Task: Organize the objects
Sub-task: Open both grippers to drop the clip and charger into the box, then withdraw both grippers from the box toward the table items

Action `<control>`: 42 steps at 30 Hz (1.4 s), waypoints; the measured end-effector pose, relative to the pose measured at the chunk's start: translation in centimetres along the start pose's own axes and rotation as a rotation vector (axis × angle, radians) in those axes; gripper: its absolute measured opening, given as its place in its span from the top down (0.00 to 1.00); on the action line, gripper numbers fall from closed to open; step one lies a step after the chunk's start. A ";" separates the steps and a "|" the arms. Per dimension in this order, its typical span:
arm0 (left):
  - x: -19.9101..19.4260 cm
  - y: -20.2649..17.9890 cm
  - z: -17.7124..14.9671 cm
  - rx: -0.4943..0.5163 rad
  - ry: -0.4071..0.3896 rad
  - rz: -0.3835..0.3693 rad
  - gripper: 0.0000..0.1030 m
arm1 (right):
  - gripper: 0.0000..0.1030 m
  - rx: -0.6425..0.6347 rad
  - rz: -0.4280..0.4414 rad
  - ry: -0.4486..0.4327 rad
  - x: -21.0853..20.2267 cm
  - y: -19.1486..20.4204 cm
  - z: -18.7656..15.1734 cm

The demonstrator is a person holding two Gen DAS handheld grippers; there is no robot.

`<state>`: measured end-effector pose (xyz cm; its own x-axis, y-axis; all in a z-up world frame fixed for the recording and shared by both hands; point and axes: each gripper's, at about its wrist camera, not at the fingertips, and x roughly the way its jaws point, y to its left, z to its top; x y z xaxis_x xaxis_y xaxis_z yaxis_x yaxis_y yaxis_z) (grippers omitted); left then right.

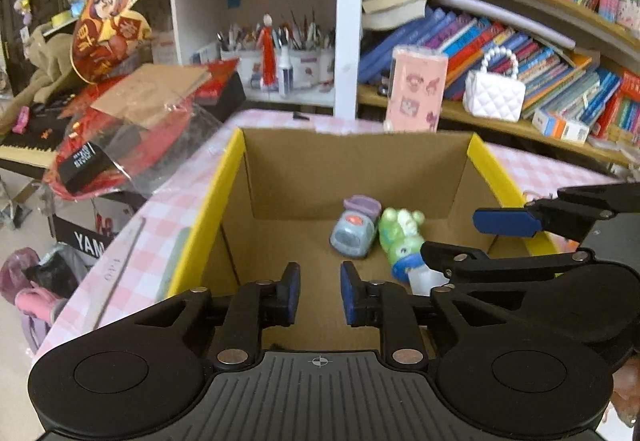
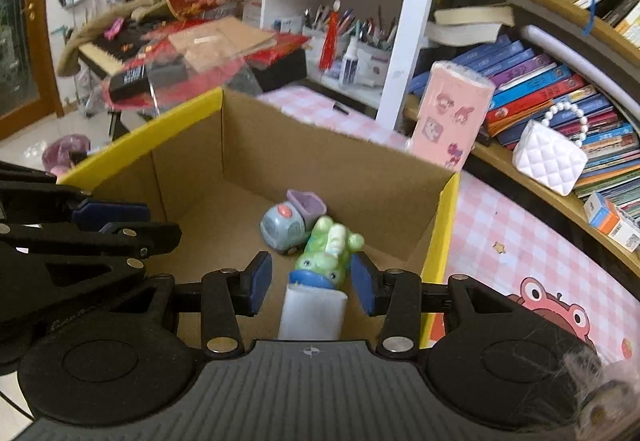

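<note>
Here the green toy (image 2: 328, 253) lies between the right hand-held gripper (image 2: 311, 287) pads, jaws apart, untouched.

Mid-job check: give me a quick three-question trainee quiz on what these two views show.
1. True or false: the toy truck lies outside the cardboard box.
2. Which toy lies nearest the right tongs? A) green frog toy B) toy truck C) a ball
3. Fill in: between the pads of the left tongs there is ____.
Key: 1 false; 2 A; 3 nothing.
</note>
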<state>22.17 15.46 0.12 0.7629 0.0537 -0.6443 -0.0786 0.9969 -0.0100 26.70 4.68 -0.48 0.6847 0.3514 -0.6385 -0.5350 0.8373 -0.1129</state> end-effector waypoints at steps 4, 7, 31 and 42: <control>-1.7 0.4 0.1 0.001 -0.048 -0.037 0.70 | 0.60 0.062 -0.019 -0.049 -2.0 -0.1 0.3; -3.2 0.4 -0.4 0.011 -0.075 -0.053 0.65 | 0.59 0.116 -0.046 -0.087 -3.7 -0.1 0.1; -11.3 3.3 -9.7 -0.002 -0.044 -0.032 0.27 | 0.55 0.218 -0.133 -0.015 -12.0 8.2 -8.7; -13.5 2.1 -13.1 0.079 0.003 -0.066 0.21 | 0.50 0.309 -0.195 0.043 -15.2 9.8 -14.1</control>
<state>3.36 16.09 -1.21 0.7628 -0.0120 -0.6465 0.0222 0.9997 0.0076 4.06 1.65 -2.63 0.7341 0.1602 -0.6599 -0.2173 0.9761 -0.0047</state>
